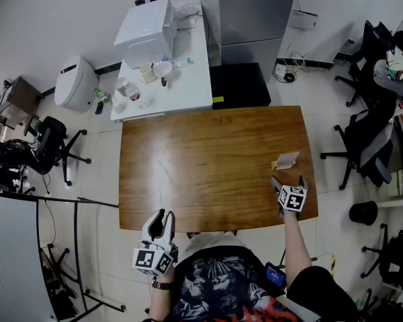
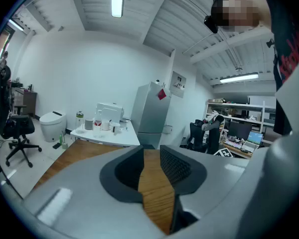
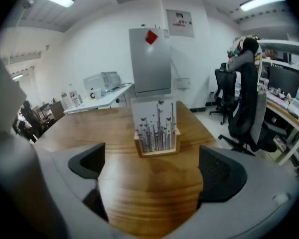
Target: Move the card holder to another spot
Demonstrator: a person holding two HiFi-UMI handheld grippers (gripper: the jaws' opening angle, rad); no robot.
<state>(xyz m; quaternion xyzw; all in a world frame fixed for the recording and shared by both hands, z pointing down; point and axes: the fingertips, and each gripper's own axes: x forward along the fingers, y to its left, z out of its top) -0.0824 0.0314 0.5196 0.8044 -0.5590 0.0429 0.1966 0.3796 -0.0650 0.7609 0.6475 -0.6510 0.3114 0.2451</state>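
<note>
Head view first: the big thing is the wooden counter [image 1: 208, 166], bare across nearly the whole top. A smaller white side table [image 1: 188, 79] butts against its far edge, cluttered with cups and a white appliance. None of that matters for the job.

The left gripper [image 1: 165, 215] hangs at the near edge of the counter, off to the person's left and well apart from the action. In the left gripper view its fingers [image 2: 177, 166] are drawn in close with just a narrow strip of wood showing between them and nothing held. My guess is it's parked there to keep out of the way.

The right gripper [image 1: 287, 181] is over the near right part of the counter, aimed at the card holder [image 1: 286, 160] just beyond it. In the right gripper view its fingers are spread wide and empty, with the holder centred in the gap but clearly ahead of the tips, not between them. That reads like lining up for a grab. The spread looks wide enough to clear the wooden base.

The holder stands upright near the right edge, a printed white card in its slot. It's too small in the head view to tell which way it faces.
</note>
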